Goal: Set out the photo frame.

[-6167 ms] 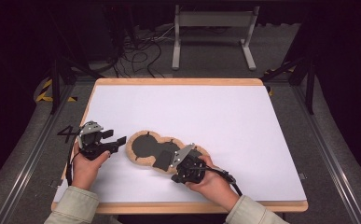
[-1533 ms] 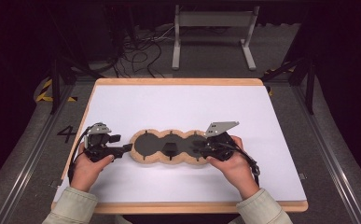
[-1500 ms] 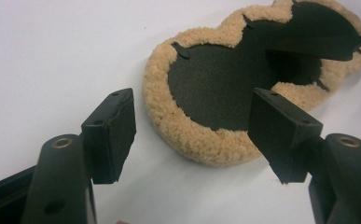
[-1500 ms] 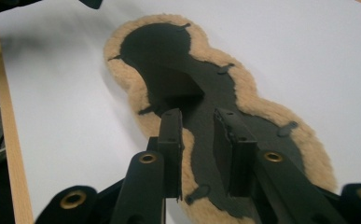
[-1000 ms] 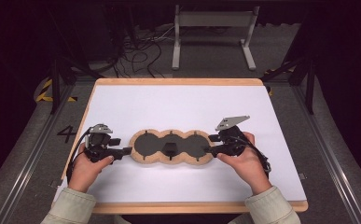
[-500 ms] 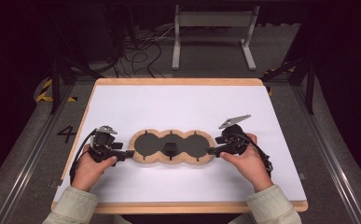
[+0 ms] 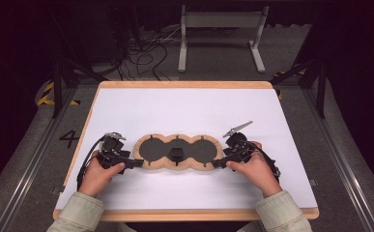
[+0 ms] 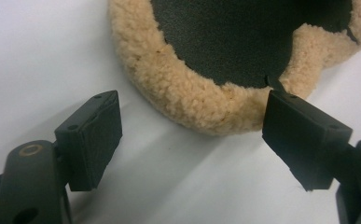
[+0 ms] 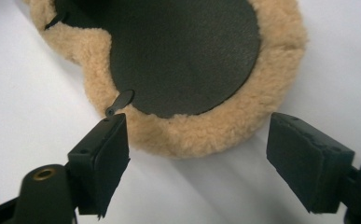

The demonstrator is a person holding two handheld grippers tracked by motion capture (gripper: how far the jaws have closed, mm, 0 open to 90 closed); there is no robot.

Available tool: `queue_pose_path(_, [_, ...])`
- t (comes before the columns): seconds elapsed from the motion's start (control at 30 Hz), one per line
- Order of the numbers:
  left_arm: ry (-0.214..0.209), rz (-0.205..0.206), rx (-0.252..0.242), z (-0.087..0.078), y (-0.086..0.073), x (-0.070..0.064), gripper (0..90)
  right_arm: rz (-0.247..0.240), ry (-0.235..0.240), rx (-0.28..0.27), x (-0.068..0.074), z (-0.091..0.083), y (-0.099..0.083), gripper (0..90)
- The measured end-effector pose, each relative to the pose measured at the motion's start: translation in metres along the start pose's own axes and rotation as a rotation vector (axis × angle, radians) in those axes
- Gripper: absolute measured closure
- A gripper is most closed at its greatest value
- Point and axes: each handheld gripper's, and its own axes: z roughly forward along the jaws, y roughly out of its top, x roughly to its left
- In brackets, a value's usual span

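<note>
Fleece-edged pad (image 7: 179, 152), tan woolly rim around three joined black round panels, lies flat on the white-topped bench (image 7: 184, 108), long axis running side to side, in the near half and roughly centred between the two hands. Nearest the camera in the high view: two forearms in pale sleeves (image 7: 80, 215) come in from the bottom edge. Left hand (image 7: 97, 172) holds the left gripper (image 7: 135, 164) at the pad's left end, tips just at the fleece rim. Right hand (image 7: 252, 166) holds the right gripper (image 7: 216, 164) at the pad's right end, tips likewise at the rim, a grey three-cornered plate (image 7: 237, 128) sticking up on top of it.

Left gripper view: left gripper (image 8: 192, 135) has its black fingers (image 8: 92, 137) spread wide, nothing between them but white surface; the rounded end of the pad (image 8: 187, 93) sits just beyond the tips, and the far finger is near a small black tab at the panel edge. Right gripper view: right gripper (image 9: 194, 158) fingers (image 9: 99, 161) also wide apart, gripping nothing; the pad's other rounded end (image 9: 206, 133) lies just ahead, partly between the tips, a small black tab (image 9: 120, 101) just above the near finger.

Further back: bare white bench, its wooden edge (image 7: 184, 84), then dark floor with cables (image 7: 146, 53) and a grey metal frame (image 7: 221, 34).
</note>
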Motion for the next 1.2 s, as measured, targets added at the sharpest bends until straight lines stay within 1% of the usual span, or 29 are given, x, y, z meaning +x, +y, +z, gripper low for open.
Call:
queue_pose_path(0.03, [0.000, 0.000, 0.000, 0.000, 0.000, 0.000, 19.1, 0.000, 0.000, 0.000, 0.000, 0.000, 0.000, 20.6])
queue_pose_path(0.1, [-0.019, -0.015, -0.003, 0.001, 0.001, 0.000, 18.8, 0.001, 0.004, 0.022, 0.000, 0.005, 0.000, 18.7])
queue_pose_path(0.17, [-0.014, -0.016, -0.006, 0.001, 0.001, 0.001, 18.8, 0.000, 0.002, 0.029, 0.000, 0.006, 0.000, 18.4])
queue_pose_path(0.3, [-0.019, -0.043, -0.005, 0.001, 0.002, 0.001, 18.9, 0.008, 0.012, 0.048, 0.000, 0.013, 0.002, 14.7])
queue_pose_path(0.33, [-0.019, -0.043, -0.005, 0.001, 0.002, 0.001, 18.9, 0.008, 0.012, 0.048, 0.000, 0.013, 0.002, 14.7])
queue_pose_path(0.37, [-0.017, -0.045, 0.000, 0.000, 0.002, 0.002, 18.9, 0.008, 0.010, 0.048, 0.001, 0.013, 0.002, 14.6])
queue_pose_path(0.4, [0.002, -0.046, 0.010, -0.002, 0.002, 0.003, 18.0, 0.014, 0.011, 0.049, 0.001, 0.013, 0.002, 14.5])
queue_pose_path(0.43, [0.011, -0.060, 0.003, -0.003, 0.002, 0.004, 17.0, 0.014, 0.012, 0.047, 0.001, 0.014, 0.003, 14.4])
queue_pose_path(0.47, [0.011, -0.058, 0.007, -0.004, 0.001, 0.006, 16.7, 0.013, 0.011, 0.047, 0.001, 0.014, 0.003, 14.3])
queue_pose_path(0.5, [0.006, -0.065, 0.005, -0.005, 0.001, 0.008, 16.7, 0.012, 0.010, 0.047, 0.001, 0.014, 0.003, 14.3])
queue_pose_path(0.57, [0.009, -0.068, 0.010, -0.004, 0.002, 0.007, 16.1, 0.010, 0.004, 0.048, 0.001, 0.014, 0.003, 14.2])
queue_pose_path(0.63, [0.024, -0.067, 0.022, -0.003, 0.004, 0.005, 15.2, 0.008, 0.002, 0.049, 0.002, 0.015, 0.003, 14.1])
queue_pose_path(0.73, [0.035, -0.067, 0.033, -0.002, 0.005, 0.003, 15.1, 0.007, 0.001, 0.048, 0.002, 0.015, 0.003, 14.2])
queue_pose_path(0.77, [0.033, -0.070, 0.040, -0.003, 0.005, 0.003, 15.0, 0.008, 0.001, 0.048, 0.002, 0.015, 0.003, 14.2])
queue_pose_path(0.87, [0.022, -0.071, 0.035, -0.003, 0.005, 0.005, 15.3, 0.005, 0.000, 0.048, 0.002, 0.015, 0.003, 14.2])
queue_pose_path(0.93, [0.027, -0.059, 0.035, -0.001, 0.007, 0.002, 14.6, -0.001, 0.002, 0.046, 0.002, 0.015, 0.003, 14.2])
queue_pose_path(1.0, [0.015, -0.062, 0.030, 0.002, 0.008, -0.001, 15.6, -0.005, 0.003, 0.045, 0.001, 0.015, 0.002, 14.3])
queue_pose_path(1.03, [0.009, -0.054, 0.033, 0.003, 0.009, -0.002, 16.2, -0.006, 0.004, 0.045, 0.001, 0.015, 0.002, 14.3])
queue_pose_path(1.1, [-0.017, -0.046, 0.041, 0.006, 0.011, -0.005, 18.1, 0.003, 0.004, 0.034, 0.001, 0.015, 0.001, 14.6])
queue_pose_path(1.13, [-0.023, -0.051, 0.042, 0.007, 0.012, -0.007, 18.4, 0.001, 0.008, 0.031, 0.000, 0.014, 0.001, 14.6])
queue_pose_path(1.17, [-0.012, -0.035, 0.054, 0.008, 0.013, -0.009, 18.5, 0.001, 0.009, 0.030, 0.000, 0.014, 0.001, 14.7])
queue_pose_path(1.2, [-0.018, -0.046, 0.051, 0.009, 0.013, -0.011, 16.5, 0.002, 0.006, 0.025, 0.000, 0.015, 0.000, 15.1])
